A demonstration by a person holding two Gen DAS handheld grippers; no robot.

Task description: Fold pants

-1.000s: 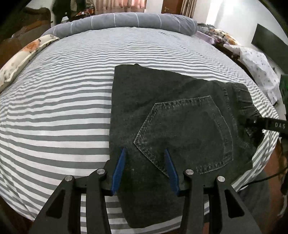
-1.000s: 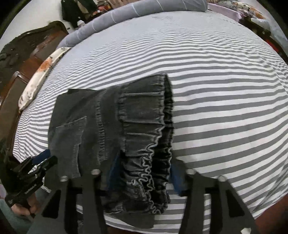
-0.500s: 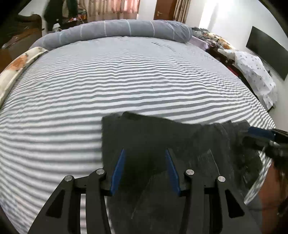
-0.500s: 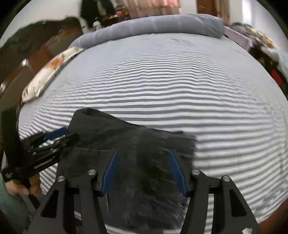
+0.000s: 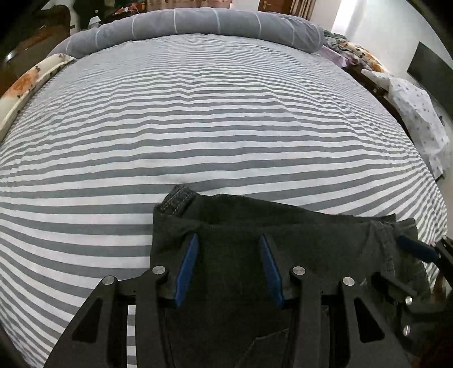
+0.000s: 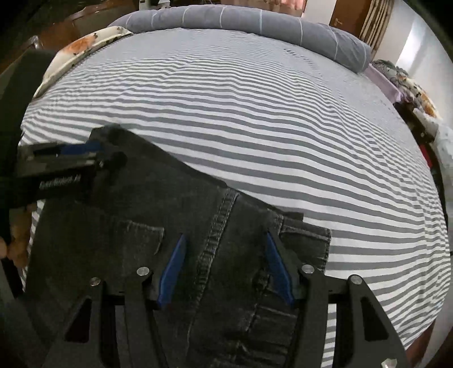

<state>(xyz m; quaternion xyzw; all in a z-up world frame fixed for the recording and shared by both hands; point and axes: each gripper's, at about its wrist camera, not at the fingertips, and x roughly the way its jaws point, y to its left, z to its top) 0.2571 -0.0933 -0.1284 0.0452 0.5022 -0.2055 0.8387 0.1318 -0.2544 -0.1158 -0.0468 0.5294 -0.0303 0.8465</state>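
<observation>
The dark grey denim pants (image 5: 283,240) lie folded in a bundle at the near edge of the striped bed; they also show in the right wrist view (image 6: 175,203), with a seam and a pocket on top. My left gripper (image 5: 228,254) is open, its blue fingers spread over the bundle's left part. My right gripper (image 6: 225,254) is open over the waistband end at the right. Each gripper shows in the other's view: the right one (image 5: 419,249) at the bundle's right edge, the left one (image 6: 79,153) at its left edge. Whether cloth lies between the jaws is hidden.
The bed (image 5: 215,119) has a grey-and-white striped sheet. A long grey bolster (image 5: 209,22) lies across its far end. A floral pillow (image 5: 31,82) lies at the left edge. More bedding (image 5: 416,113) and dark furniture stand at the right.
Both cameras have dropped and tilted toward the far end of the bed. The pants now sit low in both views, a hem tip sticking up at the left corner.
</observation>
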